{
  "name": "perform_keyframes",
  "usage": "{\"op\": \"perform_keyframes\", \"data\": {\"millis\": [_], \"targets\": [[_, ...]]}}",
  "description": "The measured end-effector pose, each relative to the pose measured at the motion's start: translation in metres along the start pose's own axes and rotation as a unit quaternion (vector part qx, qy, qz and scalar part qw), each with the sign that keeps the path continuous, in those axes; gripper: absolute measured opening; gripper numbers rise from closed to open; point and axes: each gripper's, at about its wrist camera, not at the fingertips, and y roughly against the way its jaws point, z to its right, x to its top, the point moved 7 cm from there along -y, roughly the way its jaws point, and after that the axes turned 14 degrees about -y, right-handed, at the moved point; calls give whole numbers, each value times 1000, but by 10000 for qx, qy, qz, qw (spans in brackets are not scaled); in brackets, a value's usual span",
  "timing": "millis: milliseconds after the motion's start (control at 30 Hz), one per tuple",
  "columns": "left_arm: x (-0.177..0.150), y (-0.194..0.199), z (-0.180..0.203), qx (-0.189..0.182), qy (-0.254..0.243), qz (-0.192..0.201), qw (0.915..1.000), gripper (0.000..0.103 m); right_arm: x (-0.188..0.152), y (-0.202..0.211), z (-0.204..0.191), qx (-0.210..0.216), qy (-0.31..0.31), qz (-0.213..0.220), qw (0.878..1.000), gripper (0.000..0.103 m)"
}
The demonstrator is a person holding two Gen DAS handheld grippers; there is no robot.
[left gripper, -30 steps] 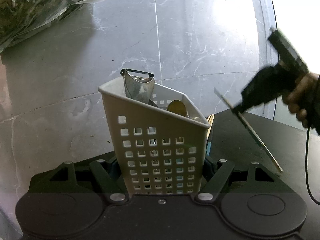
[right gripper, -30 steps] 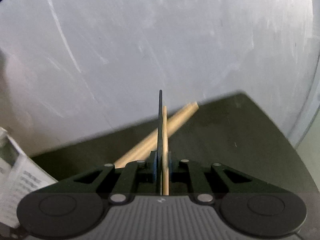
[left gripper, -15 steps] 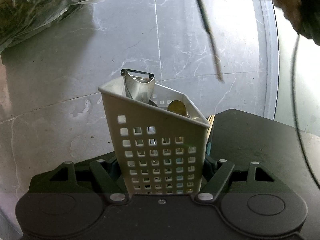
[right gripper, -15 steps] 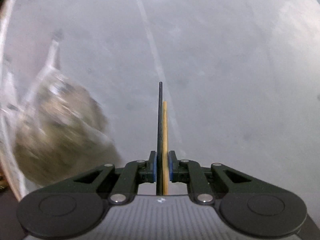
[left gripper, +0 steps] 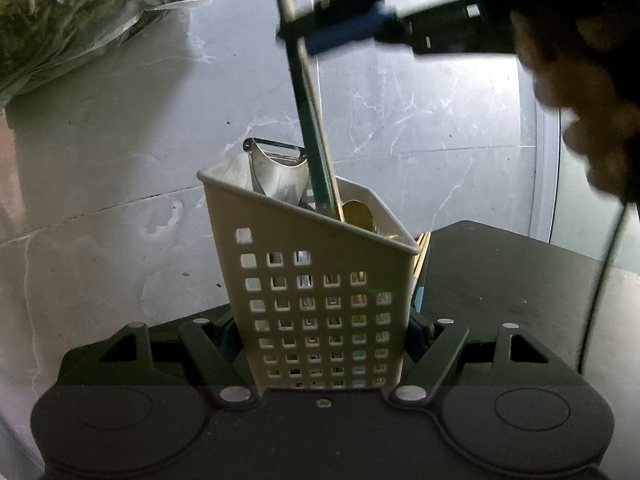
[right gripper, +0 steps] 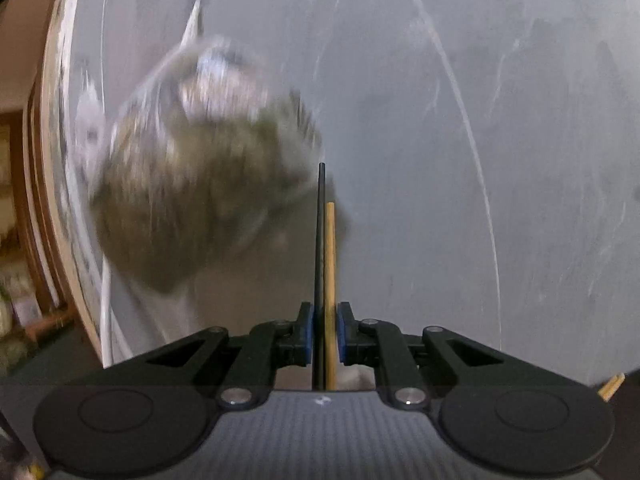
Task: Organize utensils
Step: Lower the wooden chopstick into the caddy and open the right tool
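Two chopsticks (right gripper: 325, 264) pinched by right fingers (right gripper: 307, 330); only left view shows tips entering clamped basket (left gripper: 316, 280).

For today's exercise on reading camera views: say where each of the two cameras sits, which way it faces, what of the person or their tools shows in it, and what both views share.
Left wrist: on the left gripper, looking forward and slightly down at the white basket it clamps; the right gripper and a hand show above.
Right wrist: on the right gripper, looking along its fingers at the marble floor; only its own fingers show.
Shared: the chopsticks, dark and wooden, held by the right gripper, and the plastic bag.
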Motion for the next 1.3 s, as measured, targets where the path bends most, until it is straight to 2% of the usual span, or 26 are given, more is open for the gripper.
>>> {"op": "perform_keyframes", "data": {"millis": [33,100,133,167,233,300,333,367,467,567,633,767,900,1133,1300], "targets": [[0,0,0,-2,0,-1,10000,77,-8,-4,-1,-69,48,-143,9999,16],[0,0,0,-5,-4,-6,10000,77,-18,-5,2,-135,79,-380,9992,33],[0,0,0,-2,-3,-9,10000,77,-21,-5,2,-190,113,-481,9986,49],[0,0,0,-4,5,-11,10000,77,-23,-3,1,-198,156,-511,9984,59],[0,0,0,-10,11,-18,10000,77,-21,0,-1,-246,218,-566,9979,61],[0,0,-1,-13,6,-25,10000,77,-11,7,1,-364,166,-414,9983,71],[1,0,-1,-15,-2,-26,10000,77,-3,14,6,-479,65,-266,9985,84],[1,0,-1,-15,-13,-32,10000,77,3,17,14,-663,-59,-157,9977,92],[2,0,-2,-26,-23,-50,10000,77,12,28,62,-1497,-579,-30,9870,92],[3,-1,-2,-25,-31,-56,10000,77,-1,24,133,-2504,-1042,-465,9614,94],[3,-1,-2,-19,-31,-60,10000,77,-13,16,176,-3003,-1257,-828,9419,97],[3,-2,-1,3,-64,-89,9999,78,-34,-8,238,-3643,-1716,-1341,9055,102],[4,-3,-1,15,-71,-115,9999,78,-42,-24,267,-3989,-2015,-1446,8828,103],[6,-4,0,40,-61,-141,9999,78,-55,-45,274,-4344,-1581,-1644,8714,103],[6,-3,0,44,-58,-142,9999,78,-64,-52,275,-4347,-1379,-1702,8736,103]]}}
